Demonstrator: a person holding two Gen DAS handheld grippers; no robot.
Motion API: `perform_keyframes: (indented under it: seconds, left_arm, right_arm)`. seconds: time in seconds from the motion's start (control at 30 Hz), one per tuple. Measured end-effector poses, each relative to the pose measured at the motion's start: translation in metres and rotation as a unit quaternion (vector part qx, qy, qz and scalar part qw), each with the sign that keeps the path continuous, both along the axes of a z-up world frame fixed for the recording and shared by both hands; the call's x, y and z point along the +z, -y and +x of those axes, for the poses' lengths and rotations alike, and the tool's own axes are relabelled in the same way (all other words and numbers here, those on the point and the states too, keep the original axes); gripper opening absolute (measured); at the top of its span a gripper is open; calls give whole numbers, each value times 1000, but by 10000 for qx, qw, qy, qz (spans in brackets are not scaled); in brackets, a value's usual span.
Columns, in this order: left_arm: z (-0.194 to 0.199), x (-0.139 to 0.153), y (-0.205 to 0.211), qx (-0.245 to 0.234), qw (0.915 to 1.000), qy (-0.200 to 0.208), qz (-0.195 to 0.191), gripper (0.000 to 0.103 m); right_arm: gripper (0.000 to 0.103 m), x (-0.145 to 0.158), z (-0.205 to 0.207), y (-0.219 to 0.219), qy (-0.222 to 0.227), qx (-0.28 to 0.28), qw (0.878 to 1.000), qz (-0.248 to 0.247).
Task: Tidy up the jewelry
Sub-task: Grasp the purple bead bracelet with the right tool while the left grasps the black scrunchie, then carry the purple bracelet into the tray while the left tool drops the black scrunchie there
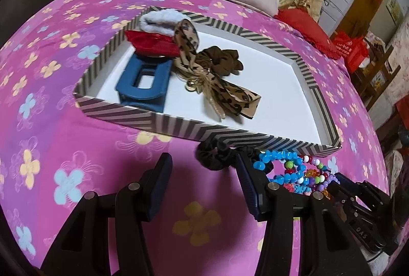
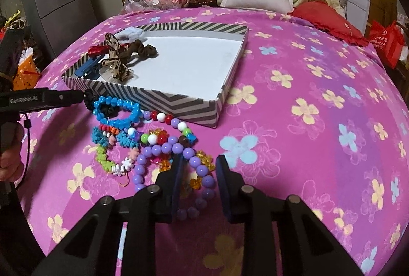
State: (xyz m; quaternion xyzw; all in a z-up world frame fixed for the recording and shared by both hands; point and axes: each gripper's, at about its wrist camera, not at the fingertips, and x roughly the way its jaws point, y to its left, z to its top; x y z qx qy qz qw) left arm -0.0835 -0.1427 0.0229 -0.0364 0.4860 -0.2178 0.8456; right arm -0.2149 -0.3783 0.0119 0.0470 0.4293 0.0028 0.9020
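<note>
Right wrist view had the right gripper (image 2: 198, 168) partway open around the purple bead bracelet (image 2: 163, 148), pads not squeezing it. Just past that sat the blue bracelet (image 2: 115, 107), then the striped tray (image 2: 158, 99) further out, left gripper (image 1: 202, 163) open over bare bedspread (image 2: 306, 110).

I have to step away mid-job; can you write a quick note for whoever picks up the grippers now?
Left gripper: open, empty, beside the black scrunchie in front of the striped box.
Right gripper: jaws straddle the purple bead bracelet, not clamped yet.
Done: blue hair clip, leopard bow, brown, red and white scrunchies are in the box.
Left: bead bracelets and black scrunchie still lie on the bedspread.
</note>
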Motion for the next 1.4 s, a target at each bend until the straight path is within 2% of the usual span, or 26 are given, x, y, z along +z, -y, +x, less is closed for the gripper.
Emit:
perform_keyframes:
  seconds: [0.13, 0.17, 0.2, 0.23, 0.27, 0.37, 0.53, 0.73, 1.07, 1.4]
  left_arm:
    - [3, -4, 9, -58, 10000, -15, 35, 58]
    - [4, -5, 9, -75, 10000, -25, 28, 55]
    - [5, -6, 10, -95, 10000, -28, -7, 48]
    - [5, -8, 12, -145, 9998, -74, -67, 30]
    - [7, -9, 12, -177, 9997, -143, -103, 23]
    - [7, -7, 9, -154, 9995, -148, -224, 16]
    - [-2, 10, 0, -275, 9993, 69, -234, 15]
    - [-9, 37, -19, -306, 9982, 257, -442, 15]
    - [-18, 72, -36, -226, 9969, 543, -525, 15]
    - [-21, 86, -37, -190, 9962, 712, -463, 15]
  right_arm:
    - [27, 1, -1, 1, 47, 10, 10000, 35]
    - [27, 1, -1, 1, 59, 22, 10000, 18]
    - [24, 2, -1, 0, 80, 28, 10000, 14]
    - [21, 3, -2, 0, 125, 57, 9999, 18]
    - [12, 3, -2, -1, 128, 78, 9999, 2]
    - [10, 4, -2, -4, 70, 152, 9998, -90]
    - [10, 24, -11, -5, 308, 202, 9993, -24]
    - [10, 50, -18, -10, 557, 284, 9980, -60]
    - [10, 76, -21, -20, 795, 364, 9961, -109]
    - [10, 97, -15, -31, 968, 473, 9941, -139]
